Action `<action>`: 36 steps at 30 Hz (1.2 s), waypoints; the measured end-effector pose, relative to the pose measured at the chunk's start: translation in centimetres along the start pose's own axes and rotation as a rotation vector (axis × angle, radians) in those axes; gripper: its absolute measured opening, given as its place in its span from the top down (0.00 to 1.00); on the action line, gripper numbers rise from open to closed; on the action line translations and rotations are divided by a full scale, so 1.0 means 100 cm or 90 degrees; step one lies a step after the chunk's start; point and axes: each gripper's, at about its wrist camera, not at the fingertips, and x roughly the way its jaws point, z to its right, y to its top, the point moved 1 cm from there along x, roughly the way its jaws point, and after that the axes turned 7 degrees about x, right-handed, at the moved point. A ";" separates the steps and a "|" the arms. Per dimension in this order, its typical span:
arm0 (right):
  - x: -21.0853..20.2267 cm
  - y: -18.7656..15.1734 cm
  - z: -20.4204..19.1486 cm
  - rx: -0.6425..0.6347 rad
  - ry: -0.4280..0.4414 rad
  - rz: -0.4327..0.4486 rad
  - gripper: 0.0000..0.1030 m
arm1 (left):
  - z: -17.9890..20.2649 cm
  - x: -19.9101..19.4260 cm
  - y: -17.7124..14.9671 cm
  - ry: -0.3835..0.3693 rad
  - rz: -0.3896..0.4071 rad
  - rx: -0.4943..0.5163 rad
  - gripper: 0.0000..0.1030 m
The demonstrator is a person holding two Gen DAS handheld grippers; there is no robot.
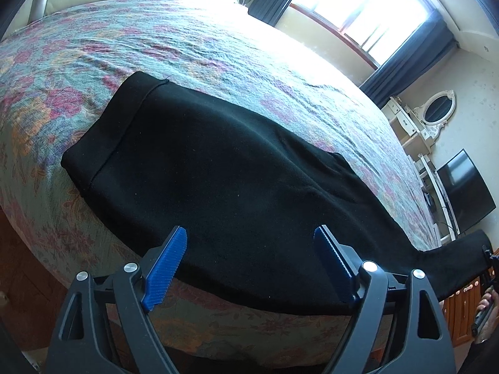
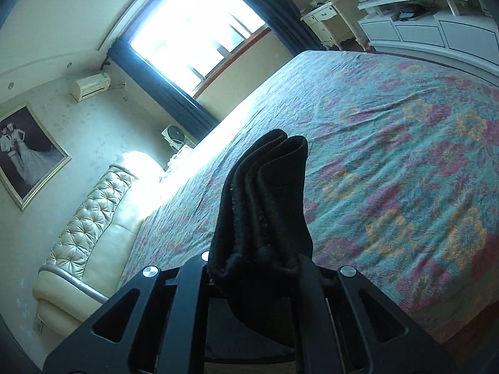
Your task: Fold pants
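Left gripper [image 1: 249, 249] is spread wide in my feed, blue pads [image 1: 167, 268] well apart and nothing between them. Just ahead of its fingertips lie the black pants [image 1: 212, 171], spread flat on the floral bedspread [image 1: 218, 46], waistband end at the far left and the near edge hanging slightly over the side of the bed below the pads. To the right of this gripper the legs narrow into a strip that lifts off the bedspread and runs to the edge of the view, where the other tool shows.

Right gripper [image 2: 259, 265] is clenched on the pants [image 2: 265, 196]: bunched cuffs stick up between its fingers, layered folds standing ahead of the tips and more cloth drooping under the jaws. Beyond and to the right of it stretches the bedspread [image 2: 389, 155]; off to its left is the tufted headboard [image 2: 93, 224].
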 end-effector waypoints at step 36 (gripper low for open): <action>0.214 -0.283 -0.140 -0.253 -0.096 -0.279 0.83 | -0.014 -0.001 0.003 0.043 -0.012 0.013 0.20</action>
